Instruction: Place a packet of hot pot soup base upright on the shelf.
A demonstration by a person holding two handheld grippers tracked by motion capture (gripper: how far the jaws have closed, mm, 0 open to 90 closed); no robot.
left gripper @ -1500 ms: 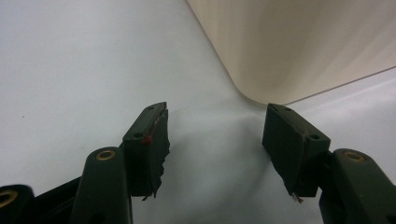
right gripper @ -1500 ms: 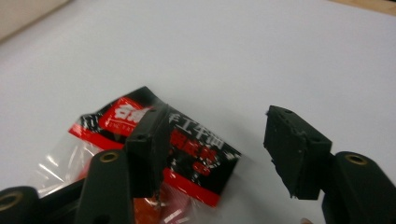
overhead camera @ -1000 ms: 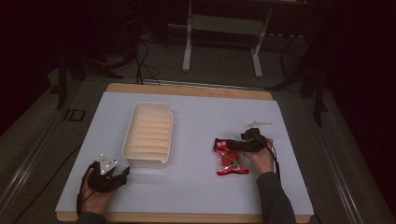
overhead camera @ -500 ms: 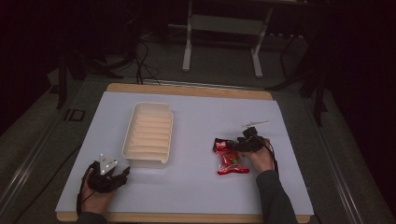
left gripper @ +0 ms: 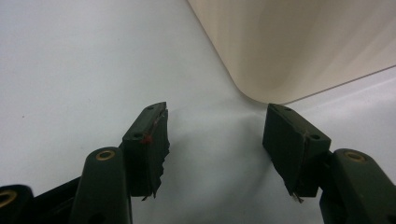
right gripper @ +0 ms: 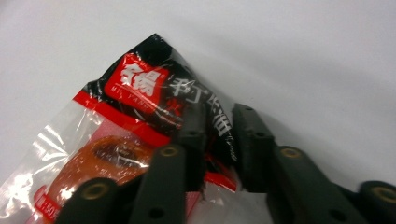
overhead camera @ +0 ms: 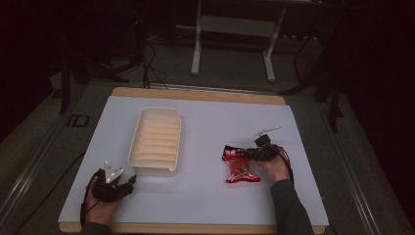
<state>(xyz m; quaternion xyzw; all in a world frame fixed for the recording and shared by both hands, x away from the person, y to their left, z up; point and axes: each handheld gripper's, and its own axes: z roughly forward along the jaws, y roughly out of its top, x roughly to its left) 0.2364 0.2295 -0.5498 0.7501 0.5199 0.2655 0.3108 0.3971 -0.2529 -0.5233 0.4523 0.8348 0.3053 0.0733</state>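
Two grippers were at work on the white table sheet (overhead camera: 205, 200), one in each of our hands; we kept the right gripper (overhead camera: 248, 152) low on the right half of the sheet, its jaws clenched on the black top edge of a red snack packet (overhead camera: 238, 166), with the thin film pinched between them; in the right gripper view (right gripper: 217, 140) the packet (right gripper: 116, 135) spread out to the left of the jaws, showing a red label with white characters on its black band, a red stripe below it, and a clear window with an orange-brown snack inside; the packet lay flat on the sheet, its far corner pointing away from us; our right hand (overhead camera: 275, 169) sat just behind the gripper, its cable trailing beside the wrist.

We held the left gripper (overhead camera: 128, 183) near the front left corner of the sheet, its jaws released and well apart, grasping nothing; in the left gripper view (left gripper: 215, 135) bare sheet lay between the jaws, and the rounded near corner of a cream ribbed tray (left gripper: 289, 46) stood just ahead of them; from the high view that tray (overhead camera: 155, 142) stood left of centre, well apart from the packet; our left hand (overhead camera: 100, 208) rested on the sheet's front edge.
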